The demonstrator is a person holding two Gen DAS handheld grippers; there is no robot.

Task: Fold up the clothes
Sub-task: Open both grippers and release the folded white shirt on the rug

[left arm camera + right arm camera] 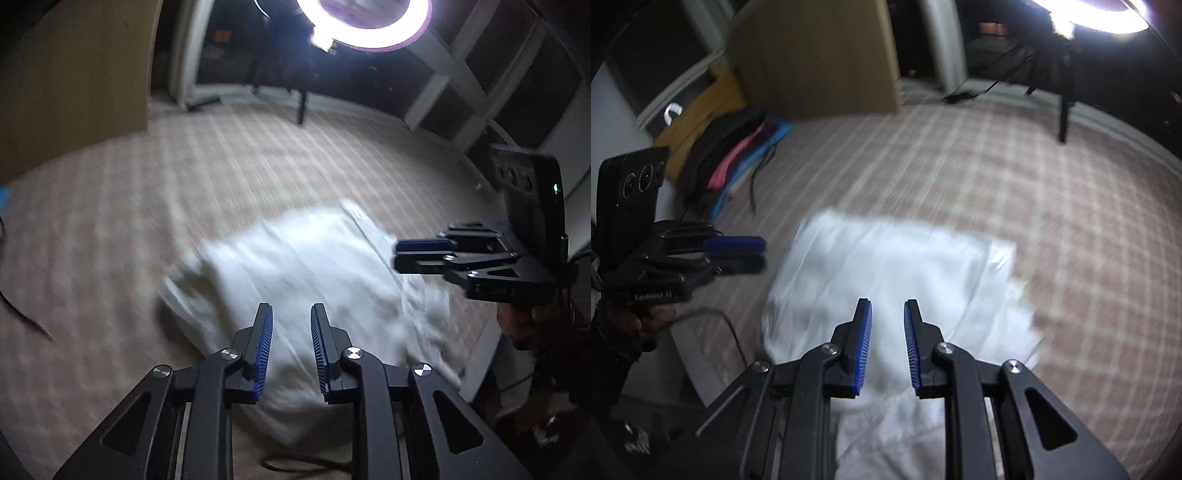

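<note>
A white garment [303,258] lies partly folded and rumpled on a checked pink-and-white surface [221,166]; it also shows in the right wrist view [886,258]. My left gripper [291,308] hovers over its near part, jaws a little apart with nothing between the blue pads. My right gripper [887,302] hangs likewise above the cloth, a narrow gap between its pads and no fabric pinched. Each gripper appears side-on in the other view: the right gripper [400,254] at the garment's right edge, the left gripper [757,254] at its left edge. Both views are motion-blurred.
A pile of dark, pink and blue clothes [738,155] lies at the far left beside a wooden panel [820,55]. A bright ring light [364,22] on a black stand [301,107] is at the far side. A cable [720,321] runs near the left edge.
</note>
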